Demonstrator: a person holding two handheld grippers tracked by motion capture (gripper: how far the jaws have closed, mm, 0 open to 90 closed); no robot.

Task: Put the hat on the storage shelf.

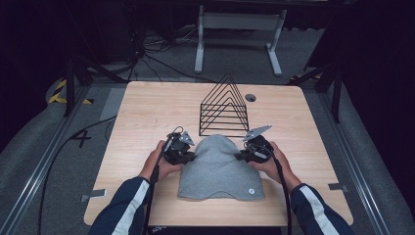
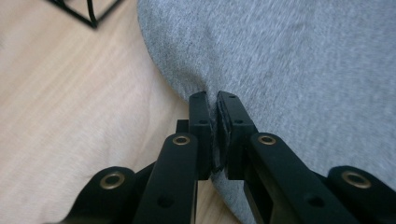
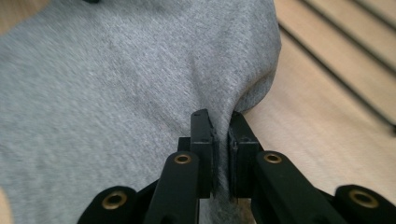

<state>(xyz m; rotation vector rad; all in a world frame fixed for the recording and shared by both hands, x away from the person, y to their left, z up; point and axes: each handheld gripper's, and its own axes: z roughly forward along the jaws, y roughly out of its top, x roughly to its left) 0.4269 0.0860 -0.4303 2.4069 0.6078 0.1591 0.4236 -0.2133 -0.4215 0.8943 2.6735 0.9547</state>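
both claws, the left gripper point(image 2: 215, 100) and right gripper point(image 3: 218, 119), are clamped tight on opposite edges of the soft grey knit beanie point(image 1: 219, 164) (wire rack point(image 1: 224, 108) just beyond), likely to lift it evenly.

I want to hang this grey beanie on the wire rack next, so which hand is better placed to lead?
Probably the right tongs: like the left tongs, they pinch the beanie's edge, but they sit nearer the rack.
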